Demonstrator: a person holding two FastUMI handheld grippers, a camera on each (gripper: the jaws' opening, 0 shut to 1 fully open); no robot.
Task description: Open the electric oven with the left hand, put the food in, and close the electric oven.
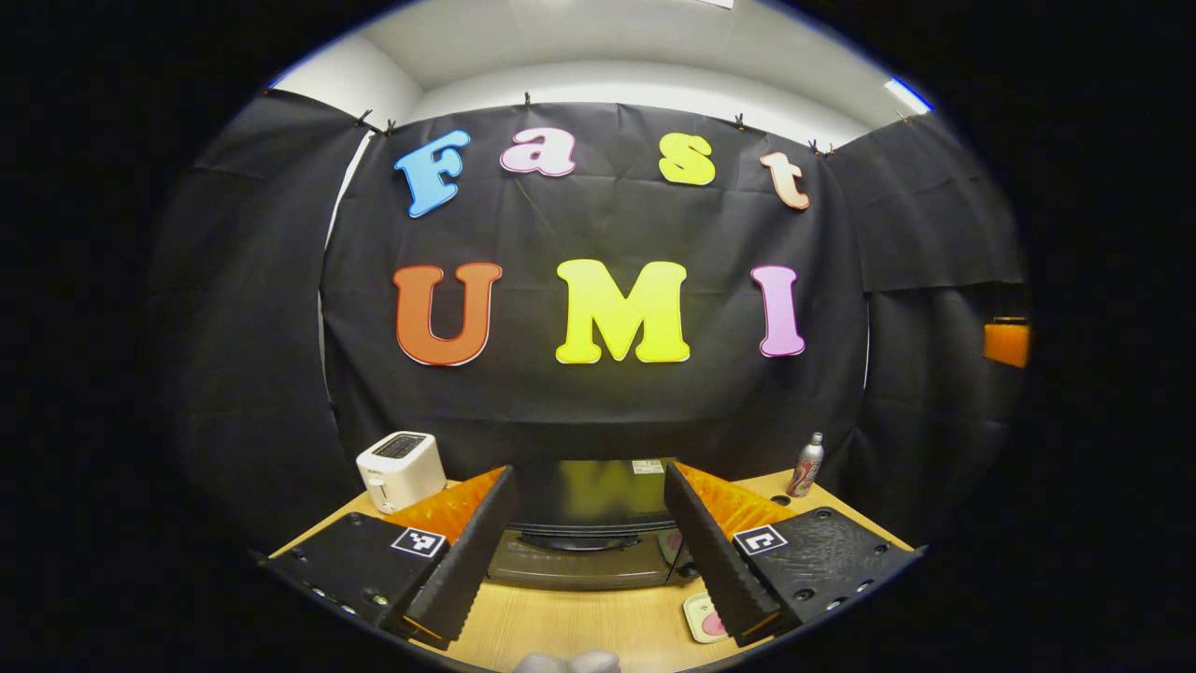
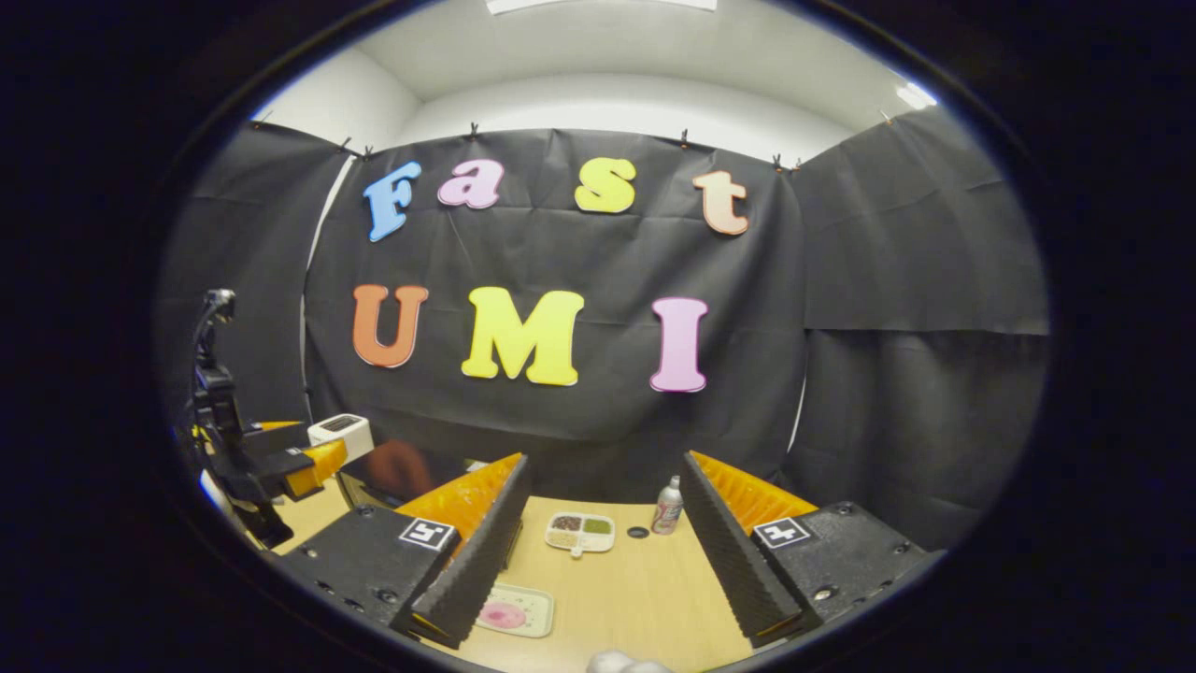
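While the left tool [image 1: 590,537] hangs wide open and empty, the electric oven [image 1: 584,523] sits shut straight ahead between its fingers; its rigid door handle [image 1: 581,541] looks the likeliest hold.

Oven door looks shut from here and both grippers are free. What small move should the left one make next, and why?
Probably ease the left gripper forward and down toward the oven door's handle. Its jaws stand open and empty, the oven sits straight ahead between them with the door closed, and the food tray waits on the table, so opening comes first.
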